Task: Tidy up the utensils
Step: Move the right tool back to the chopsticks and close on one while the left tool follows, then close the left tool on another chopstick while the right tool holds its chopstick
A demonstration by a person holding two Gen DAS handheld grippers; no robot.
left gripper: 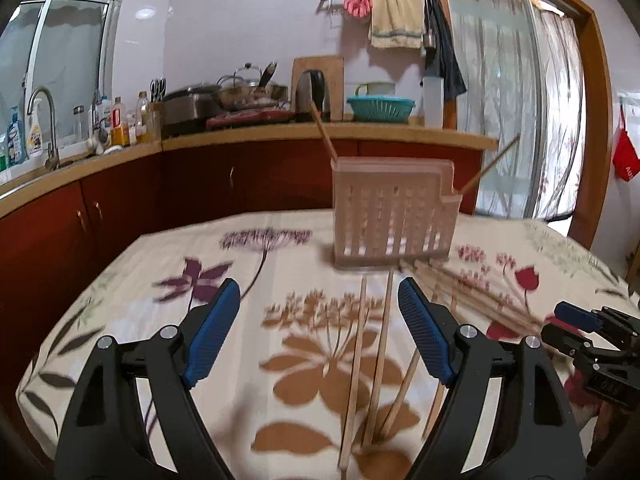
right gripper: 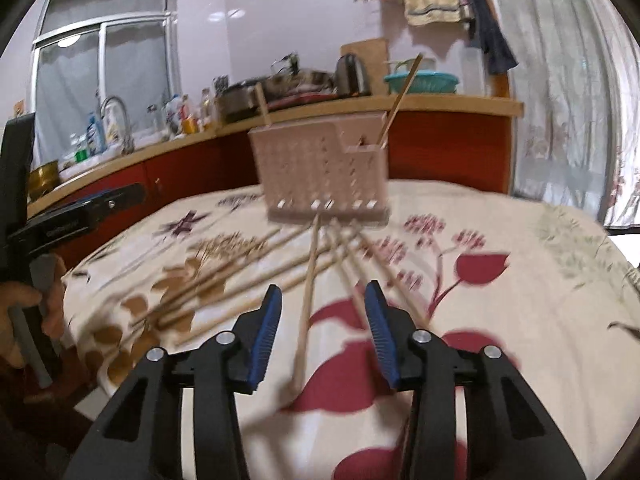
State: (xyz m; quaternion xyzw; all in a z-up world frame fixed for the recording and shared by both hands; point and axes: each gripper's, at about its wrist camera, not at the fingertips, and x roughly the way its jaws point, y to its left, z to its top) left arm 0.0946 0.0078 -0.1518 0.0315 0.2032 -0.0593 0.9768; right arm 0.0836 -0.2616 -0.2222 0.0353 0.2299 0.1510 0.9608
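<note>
On the flower-print tablecloth (left gripper: 224, 240) lies a loose scatter of wooden chopsticks (left gripper: 380, 340), fanning out from the foot of a pink slotted utensil holder (left gripper: 394, 216) that stands upright with two chopsticks leaning out of it. Above them the left gripper (left gripper: 320, 332) hangs with its blue pads wide apart and nothing between them. Just beside it, the right gripper (right gripper: 322, 336) is parted more narrowly, straddling a chopstick (right gripper: 306, 308) on the cloth without pressing it.
</note>
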